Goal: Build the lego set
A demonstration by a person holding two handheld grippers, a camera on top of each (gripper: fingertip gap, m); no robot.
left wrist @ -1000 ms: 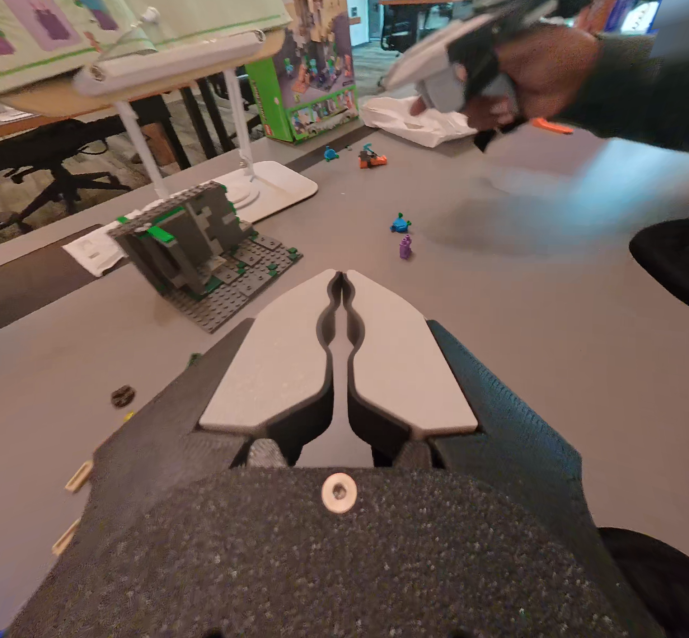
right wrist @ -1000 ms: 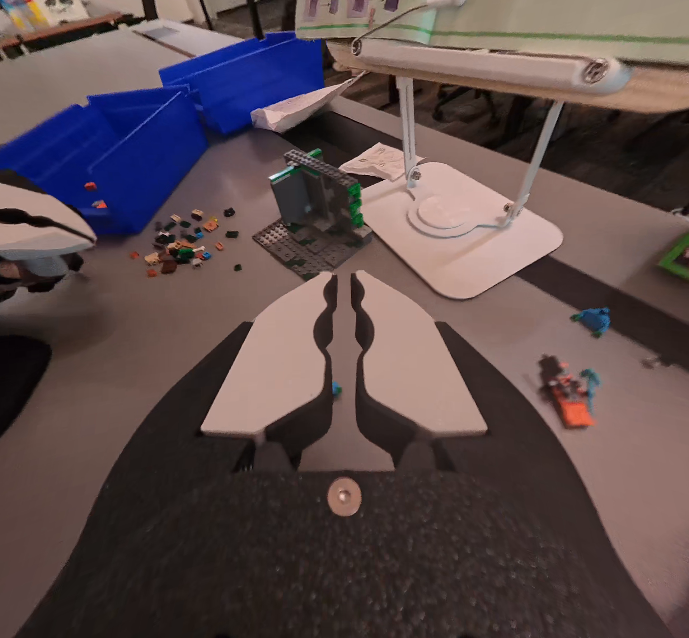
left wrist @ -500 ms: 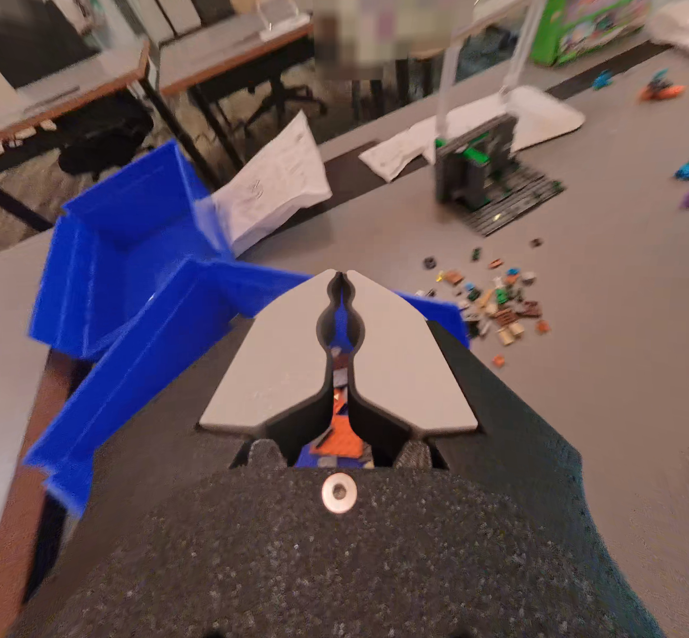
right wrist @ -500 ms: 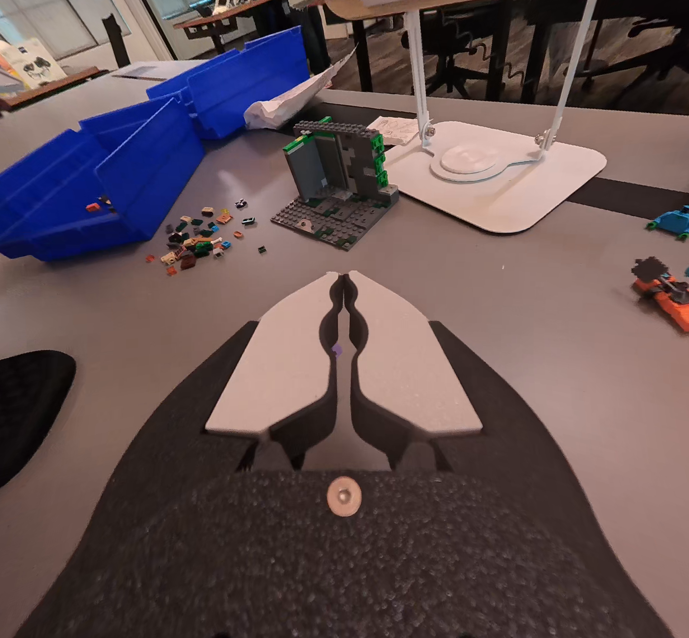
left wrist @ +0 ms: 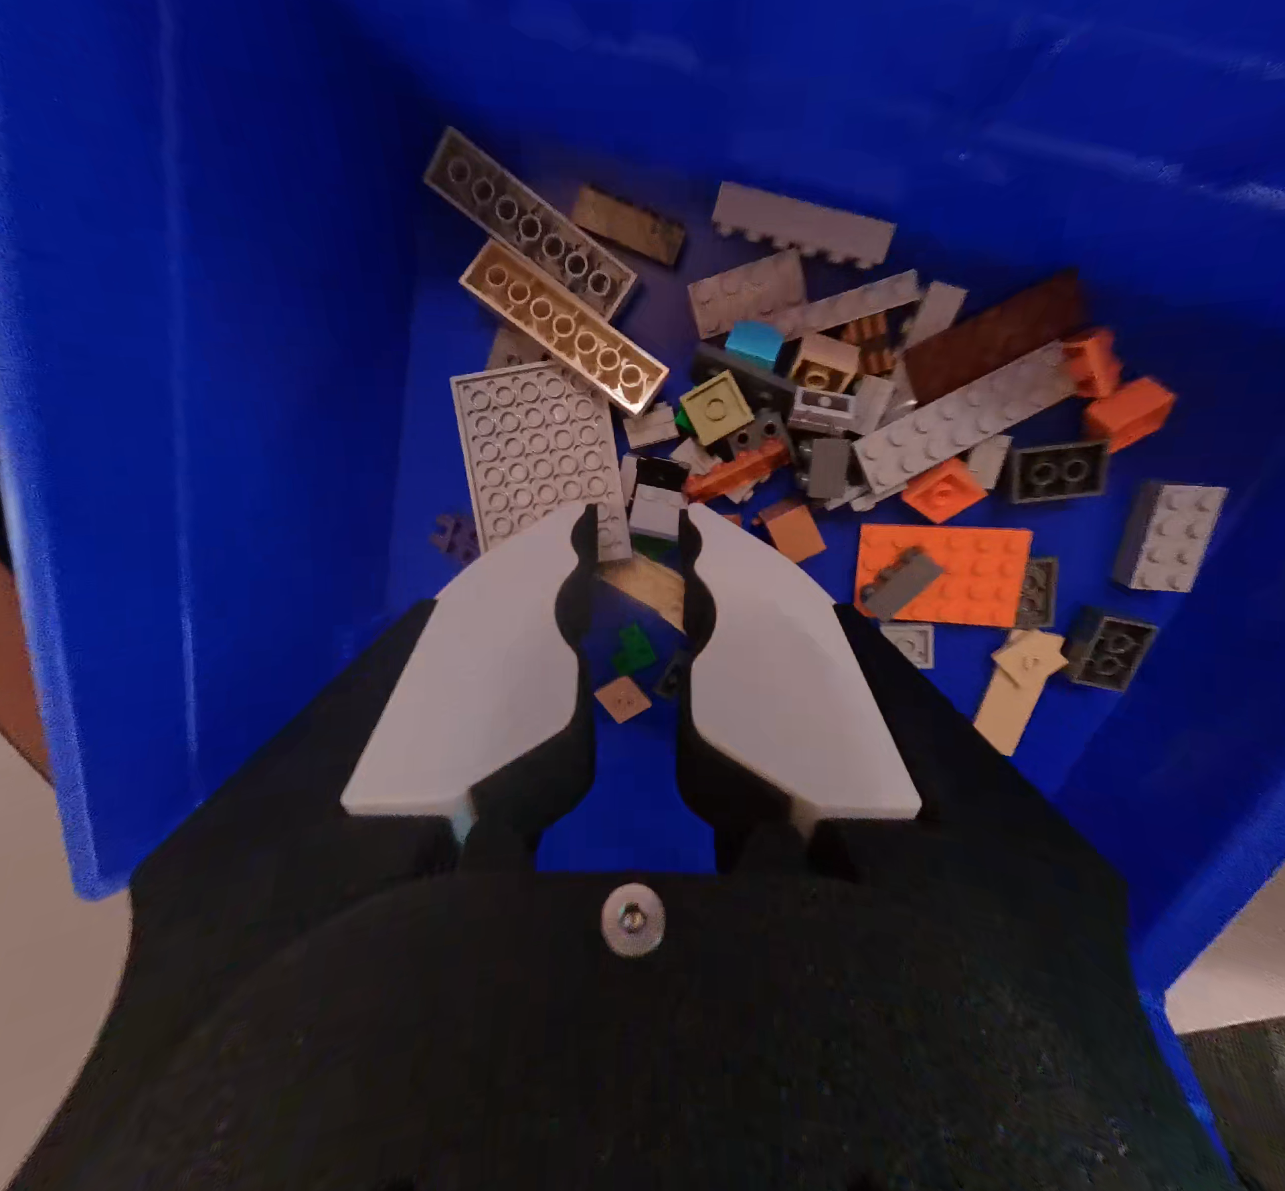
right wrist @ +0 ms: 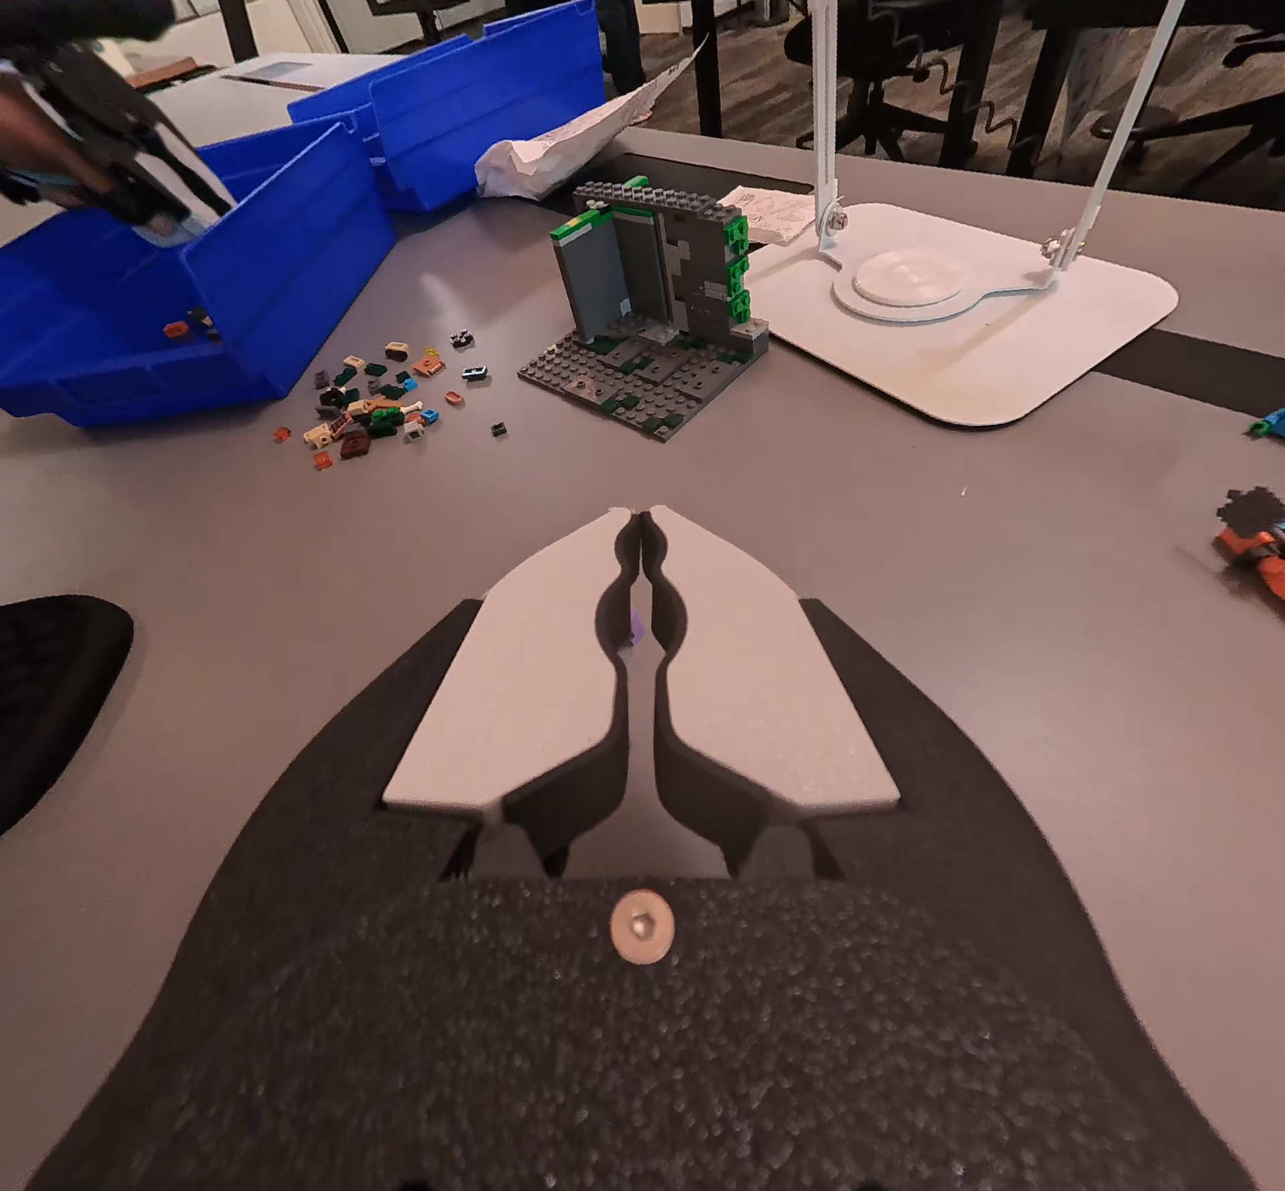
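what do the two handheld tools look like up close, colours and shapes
Both match. The left tool and right tool each have two flat, pale grey fingers tapering to a point, with black wavy inner edges. They sit on a black, rough-textured body that widens toward the camera, with one round silver screw at its centre. No cables or markings show.

I count three blue plastic bins (right wrist: 292,267) on my grey bench (right wrist: 904,566), plus one half-built grey-and-green brick wall on its studded baseplate (right wrist: 653,316). One white stand base (right wrist: 973,323), one crumpled white paper (right wrist: 556,149).
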